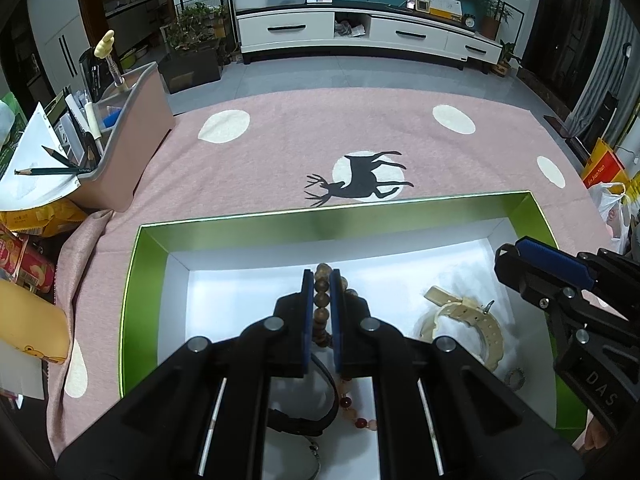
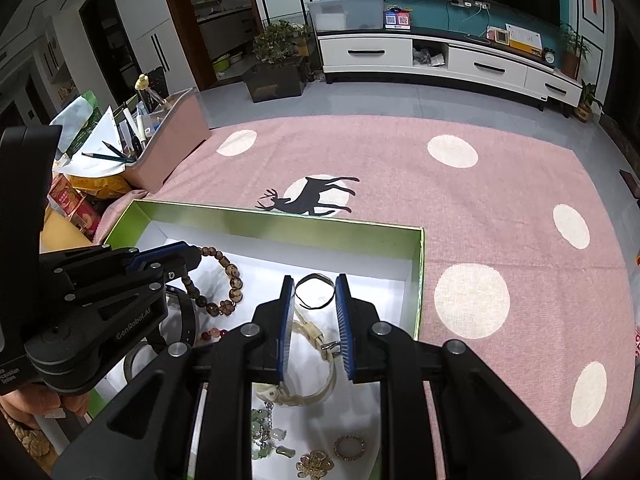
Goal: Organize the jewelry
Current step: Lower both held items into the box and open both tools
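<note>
A green-walled box [image 1: 320, 216] with a white floor holds the jewelry. My left gripper [image 1: 322, 276] is shut on a brown bead bracelet [image 1: 322, 300], whose beads sit between the blue pads. The rest of the bracelet [image 2: 232, 280] hangs onto the box floor. A cream watch [image 1: 464, 316] lies at the box's right side. My right gripper [image 2: 315, 278] hovers over this watch [image 2: 316, 332] with a narrow gap between its pads and nothing gripped. A thin black loop [image 2: 316, 292] lies just beyond its tips. A black band [image 1: 312, 420] and a red-and-peach bead string [image 1: 360, 420] lie under my left gripper.
Green jade pieces [image 2: 264, 436], a gold flower brooch [image 2: 314, 464] and a round brooch [image 2: 350, 446] lie at the box's near end. A pink bin [image 1: 132, 152] of pens and snack packs [image 1: 24, 264] stand left of the box. A pink deer rug [image 1: 360, 140] lies under it.
</note>
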Tool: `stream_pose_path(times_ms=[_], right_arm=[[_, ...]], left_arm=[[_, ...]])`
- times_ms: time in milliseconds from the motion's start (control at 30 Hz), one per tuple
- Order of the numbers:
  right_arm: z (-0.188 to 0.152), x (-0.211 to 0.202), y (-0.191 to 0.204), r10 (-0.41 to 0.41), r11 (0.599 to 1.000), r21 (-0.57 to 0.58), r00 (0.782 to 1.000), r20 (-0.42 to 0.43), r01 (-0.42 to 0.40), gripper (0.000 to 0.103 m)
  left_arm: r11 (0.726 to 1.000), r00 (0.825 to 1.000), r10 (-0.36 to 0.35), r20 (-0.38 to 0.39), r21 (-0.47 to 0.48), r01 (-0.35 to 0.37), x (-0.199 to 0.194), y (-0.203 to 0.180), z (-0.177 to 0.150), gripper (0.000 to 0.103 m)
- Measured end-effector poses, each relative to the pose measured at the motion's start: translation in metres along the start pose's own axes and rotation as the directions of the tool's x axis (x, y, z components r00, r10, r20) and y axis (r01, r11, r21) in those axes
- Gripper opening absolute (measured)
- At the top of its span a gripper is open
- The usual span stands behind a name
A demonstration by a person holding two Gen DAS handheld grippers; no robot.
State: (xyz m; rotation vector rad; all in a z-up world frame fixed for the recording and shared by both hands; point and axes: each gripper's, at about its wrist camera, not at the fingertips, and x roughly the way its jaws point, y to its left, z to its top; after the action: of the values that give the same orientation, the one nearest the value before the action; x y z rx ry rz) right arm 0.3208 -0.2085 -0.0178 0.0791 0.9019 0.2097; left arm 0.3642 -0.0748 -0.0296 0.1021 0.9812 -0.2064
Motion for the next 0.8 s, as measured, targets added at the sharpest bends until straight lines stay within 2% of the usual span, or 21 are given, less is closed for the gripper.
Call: stream_pose_path(times_ms=[800], right_arm=[[0.002,0.011,-0.002,-0.020,1.000,0.009,1.000,-0.017,0.020,0.020]], left_arm=[[1.000,1.000,0.010,-0.016,0.010,-0.010,0.006,-0.004,-0.001,0.007]])
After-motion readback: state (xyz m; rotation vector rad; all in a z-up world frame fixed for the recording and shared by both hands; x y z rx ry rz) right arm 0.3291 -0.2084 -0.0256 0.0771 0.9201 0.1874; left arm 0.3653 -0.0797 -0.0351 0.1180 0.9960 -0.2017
